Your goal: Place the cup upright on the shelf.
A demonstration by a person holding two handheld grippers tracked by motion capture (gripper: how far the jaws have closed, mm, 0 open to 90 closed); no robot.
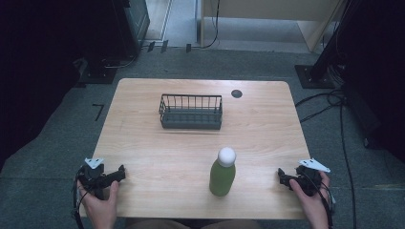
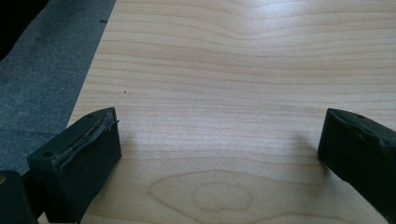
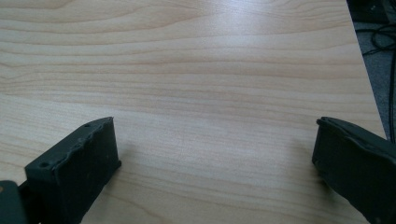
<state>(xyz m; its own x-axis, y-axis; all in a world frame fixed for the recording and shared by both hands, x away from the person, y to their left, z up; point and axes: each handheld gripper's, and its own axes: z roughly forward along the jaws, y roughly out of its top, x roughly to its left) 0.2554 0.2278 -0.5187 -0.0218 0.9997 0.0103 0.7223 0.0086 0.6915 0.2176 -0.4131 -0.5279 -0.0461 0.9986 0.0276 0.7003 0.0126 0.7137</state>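
A green bottle (image 1: 222, 174) with a round white cap stands upright near the front middle of the wooden table (image 1: 143, 143). Behind it, toward the far side, sits a dark wire basket (image 1: 191, 112), which looks empty. My left gripper (image 1: 117, 172) rests at the table's front left corner, held by a hand, well left of the bottle. Over bare wood its jaws stand wide apart (image 2: 219, 140). My right gripper (image 1: 282, 177) rests at the front right corner, right of the bottle. Its jaws are also wide apart over bare wood (image 3: 215, 144).
A small dark round disc (image 1: 237, 93) lies near the table's far edge, right of the basket. Grey carpet (image 1: 57, 138) surrounds the table. Cables (image 1: 334, 102) trail on the floor at the right, and dark equipment stands at the back left.
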